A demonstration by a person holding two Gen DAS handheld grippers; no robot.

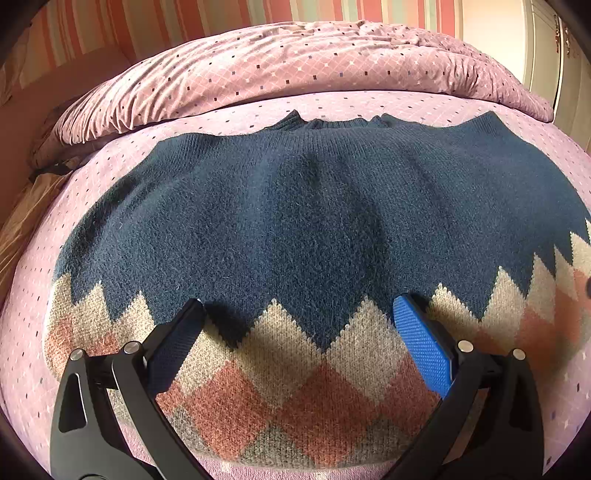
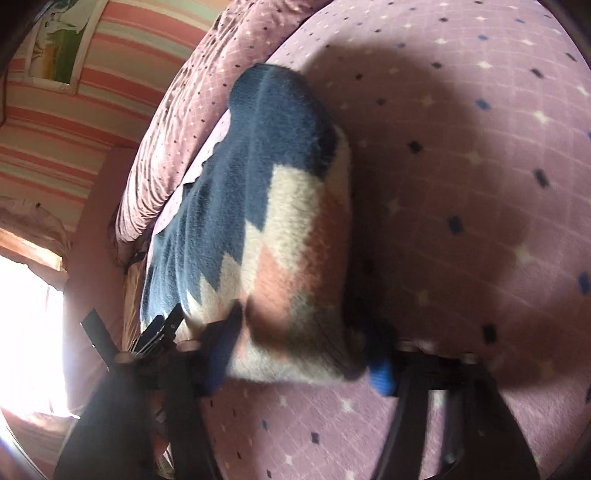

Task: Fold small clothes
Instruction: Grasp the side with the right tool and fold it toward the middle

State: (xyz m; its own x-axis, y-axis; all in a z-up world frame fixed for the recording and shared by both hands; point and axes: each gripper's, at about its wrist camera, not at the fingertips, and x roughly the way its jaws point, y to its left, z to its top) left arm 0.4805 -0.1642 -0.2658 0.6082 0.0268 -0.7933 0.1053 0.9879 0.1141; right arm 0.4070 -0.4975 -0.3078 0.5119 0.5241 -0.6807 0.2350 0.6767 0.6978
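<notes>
A small knitted sweater (image 1: 295, 206), navy on top with a cream, salmon and grey zigzag hem band, lies spread flat on the bed. My left gripper (image 1: 299, 314) is open and hovers over the hem band, its blue-padded fingers (image 1: 424, 347) wide apart with nothing between them. In the right wrist view, which is blurred, my right gripper (image 2: 306, 343) is open around the right corner of the sweater (image 2: 280, 236). That corner bulges up between the fingers. I cannot tell whether the pads touch it. The left gripper (image 2: 155, 332) shows at the sweater's far side.
The bed sheet (image 1: 369, 101) is pink with small dots. A rumpled pink duvet (image 1: 280, 66) lies piled behind the sweater. A striped wall (image 1: 147, 22) stands behind it. A bright window (image 2: 26, 332) is at the left in the right wrist view.
</notes>
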